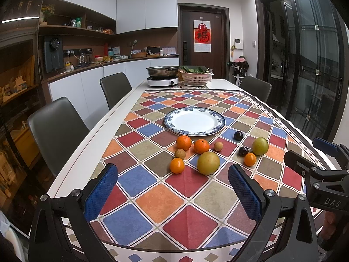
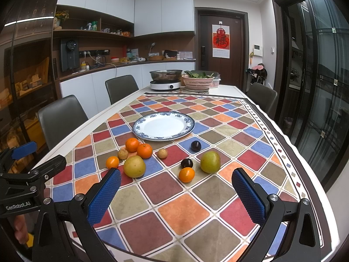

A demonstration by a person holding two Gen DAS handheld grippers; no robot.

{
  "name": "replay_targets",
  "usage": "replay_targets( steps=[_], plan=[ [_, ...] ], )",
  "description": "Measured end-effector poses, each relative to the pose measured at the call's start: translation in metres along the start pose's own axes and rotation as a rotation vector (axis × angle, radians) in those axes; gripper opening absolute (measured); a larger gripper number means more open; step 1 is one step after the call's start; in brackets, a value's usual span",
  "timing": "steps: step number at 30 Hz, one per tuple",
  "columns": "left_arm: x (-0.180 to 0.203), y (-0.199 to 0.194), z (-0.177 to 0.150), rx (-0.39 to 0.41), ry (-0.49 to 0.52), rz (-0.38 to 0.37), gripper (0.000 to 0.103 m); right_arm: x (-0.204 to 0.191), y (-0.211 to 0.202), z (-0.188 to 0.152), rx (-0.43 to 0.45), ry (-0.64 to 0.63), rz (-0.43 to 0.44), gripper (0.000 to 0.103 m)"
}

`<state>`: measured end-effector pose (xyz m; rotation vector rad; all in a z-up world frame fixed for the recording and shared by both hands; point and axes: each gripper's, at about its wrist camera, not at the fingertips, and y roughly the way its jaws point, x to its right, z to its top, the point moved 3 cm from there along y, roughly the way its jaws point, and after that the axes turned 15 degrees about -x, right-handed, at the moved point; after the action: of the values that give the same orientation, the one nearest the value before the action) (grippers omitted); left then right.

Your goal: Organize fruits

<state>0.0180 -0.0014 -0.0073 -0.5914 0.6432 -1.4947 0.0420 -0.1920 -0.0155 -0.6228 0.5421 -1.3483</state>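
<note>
Nine loose fruits lay on the long white dining table (image 1: 91, 152), over its chequered cloth of red, blue, orange and olive squares (image 1: 174, 198), and none had reached the round white plate with the blue patterned rim (image 1: 194, 121) at frame centre. You had that plate standing bare just behind the cluster, which reads as the place meant to receive them.

In front of it, in the left wrist view, sat the two big yellow-green round fruits (image 1: 208, 163) (image 1: 260, 145), then two larger oranges touching each other (image 1: 183, 142) (image 1: 201, 146), two smaller oranges (image 1: 177, 165) (image 1: 250, 159), two dark purple plums (image 1: 238, 135) (image 1: 243, 151) and two small tan longan-like fruits (image 1: 180, 154) (image 1: 218, 146). They were spread apart enough, I judge, for one to be pinched without nudging its neighbours.

You held your left gripper (image 1: 174, 191) low at the bottom of the frame, blue pads spread wide, touching nothing. Your right gripper (image 2: 176, 193) stood the same way: jaws fully apart, empty, aimed at the fruits from near the table edge.
</note>
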Motion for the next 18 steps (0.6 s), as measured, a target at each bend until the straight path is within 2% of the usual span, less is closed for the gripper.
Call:
replay_targets(
  steps=[18],
  plan=[
    [0.002,-0.0013,0.0007,-0.001,0.002,-0.002,0.103,0.0002,0.0016,-0.0007,-0.003,0.0,0.001,0.102]
  ],
)
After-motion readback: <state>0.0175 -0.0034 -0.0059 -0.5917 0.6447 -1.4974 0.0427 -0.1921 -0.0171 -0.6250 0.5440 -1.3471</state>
